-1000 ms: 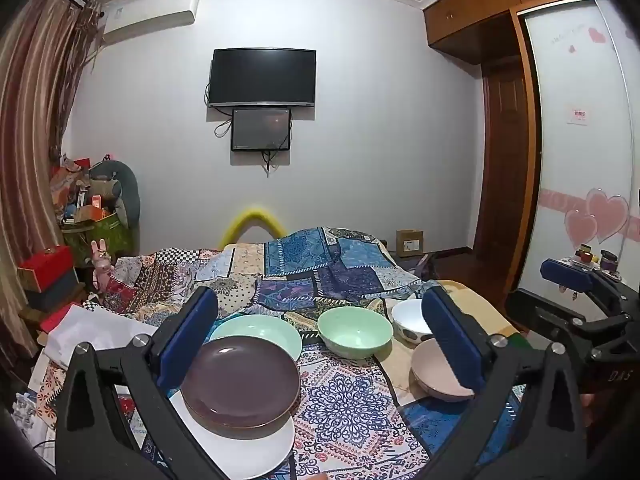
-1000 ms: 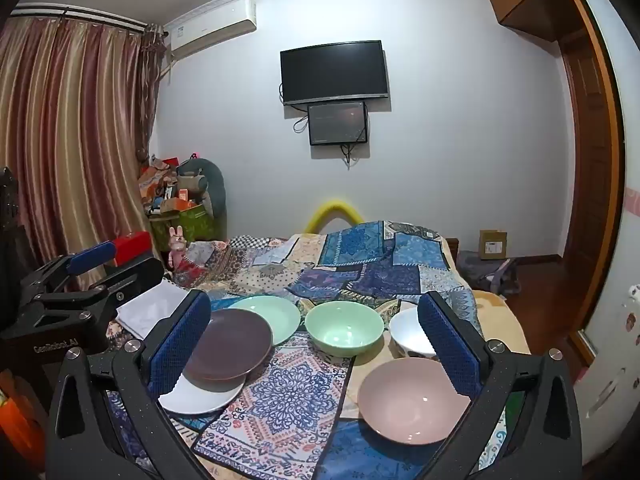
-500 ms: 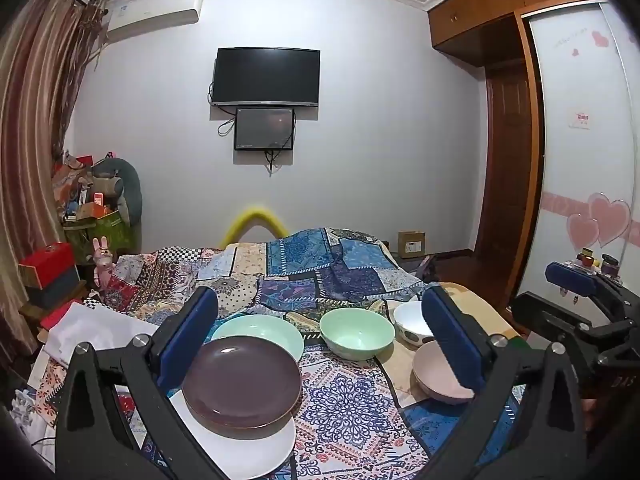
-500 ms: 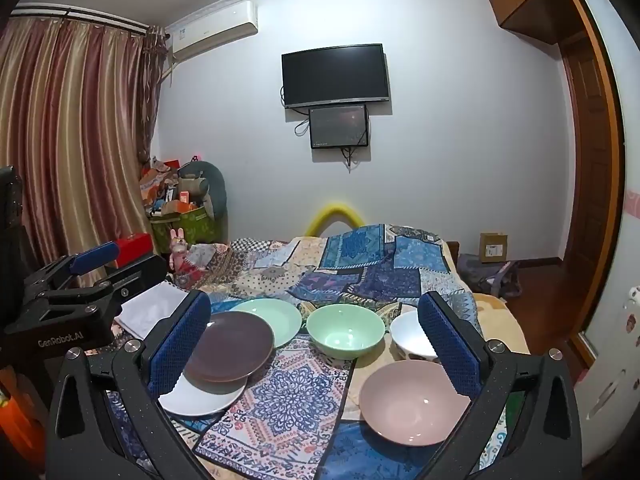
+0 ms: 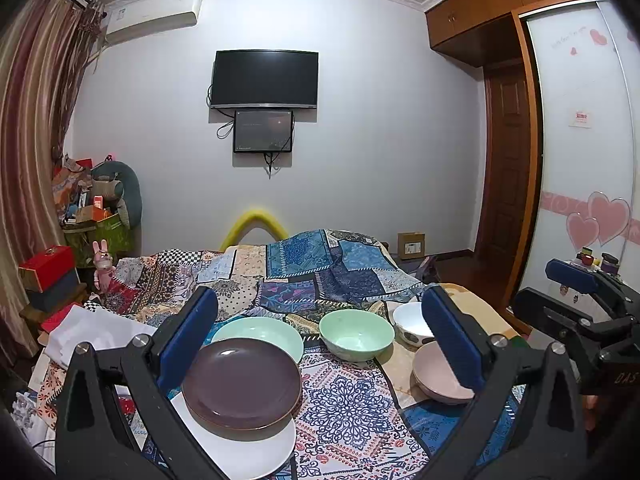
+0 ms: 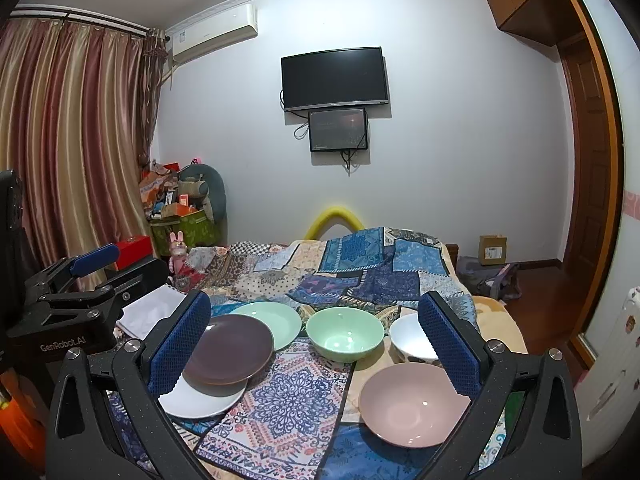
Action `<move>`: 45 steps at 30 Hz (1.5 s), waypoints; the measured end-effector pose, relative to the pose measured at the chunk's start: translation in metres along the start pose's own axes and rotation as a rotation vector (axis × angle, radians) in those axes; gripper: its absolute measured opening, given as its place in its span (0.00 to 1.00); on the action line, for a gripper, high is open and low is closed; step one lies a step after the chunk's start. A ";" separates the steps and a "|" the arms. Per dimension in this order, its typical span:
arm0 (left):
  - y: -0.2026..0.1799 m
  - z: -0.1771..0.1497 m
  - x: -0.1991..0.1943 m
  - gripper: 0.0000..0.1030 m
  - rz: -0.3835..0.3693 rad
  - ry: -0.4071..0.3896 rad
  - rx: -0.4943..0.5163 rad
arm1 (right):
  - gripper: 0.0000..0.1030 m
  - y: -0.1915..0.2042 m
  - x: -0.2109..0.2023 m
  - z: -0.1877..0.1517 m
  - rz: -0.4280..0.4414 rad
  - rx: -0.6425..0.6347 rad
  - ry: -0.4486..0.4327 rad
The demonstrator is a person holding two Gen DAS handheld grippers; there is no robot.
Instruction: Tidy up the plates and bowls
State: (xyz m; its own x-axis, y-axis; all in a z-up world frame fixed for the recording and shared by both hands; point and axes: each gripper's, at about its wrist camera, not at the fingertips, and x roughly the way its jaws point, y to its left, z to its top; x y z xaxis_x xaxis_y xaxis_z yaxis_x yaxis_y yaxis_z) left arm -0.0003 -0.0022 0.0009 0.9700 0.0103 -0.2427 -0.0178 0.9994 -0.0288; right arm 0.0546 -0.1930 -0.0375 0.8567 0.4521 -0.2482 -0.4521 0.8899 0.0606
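On the patchwork cloth a brown plate [image 5: 242,384] [image 6: 229,348] rests on a white plate [image 5: 256,452] [image 6: 202,400]. Behind them lies a pale green plate [image 5: 264,334] [image 6: 276,318]. A green bowl [image 5: 356,334] [image 6: 345,332], a white bowl [image 5: 410,322] [image 6: 410,340] and a pink bowl [image 5: 434,372] [image 6: 412,402] sit to the right. My left gripper [image 5: 318,350] hovers open above the brown plate, holding nothing. My right gripper [image 6: 314,350] is open over the pink bowl side, also holding nothing. Each gripper shows at the edge of the other's view.
The cloth covers a bed [image 6: 360,272] that runs back to the wall under a television [image 6: 335,78]. Clutter and boxes [image 6: 180,208] stand at the left by the curtain [image 6: 72,152]. A wardrobe [image 5: 584,140] and a door [image 5: 506,168] are at the right.
Both views have shifted only slightly; the dishes lie as before and both grippers stay open.
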 end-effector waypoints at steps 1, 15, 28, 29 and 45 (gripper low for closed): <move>0.000 0.000 0.000 1.00 0.000 0.000 -0.001 | 1.00 0.000 0.000 0.000 0.000 0.000 0.000; 0.001 0.003 -0.002 1.00 -0.005 0.002 -0.007 | 1.00 0.001 -0.002 0.003 0.001 0.003 -0.006; 0.001 0.004 -0.002 1.00 -0.005 0.001 -0.007 | 1.00 0.000 -0.003 0.004 0.000 0.006 -0.018; 0.001 0.004 -0.002 1.00 -0.006 0.000 -0.007 | 1.00 0.000 -0.003 0.003 0.000 0.006 -0.018; 0.002 0.005 -0.002 1.00 -0.005 0.000 -0.009 | 1.00 -0.002 -0.002 0.004 -0.004 0.010 -0.023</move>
State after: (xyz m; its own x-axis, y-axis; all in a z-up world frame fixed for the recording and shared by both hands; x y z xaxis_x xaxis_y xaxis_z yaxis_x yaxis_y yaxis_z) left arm -0.0015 -0.0005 0.0058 0.9702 0.0055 -0.2424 -0.0153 0.9992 -0.0383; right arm 0.0542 -0.1953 -0.0335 0.8641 0.4496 -0.2262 -0.4462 0.8923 0.0690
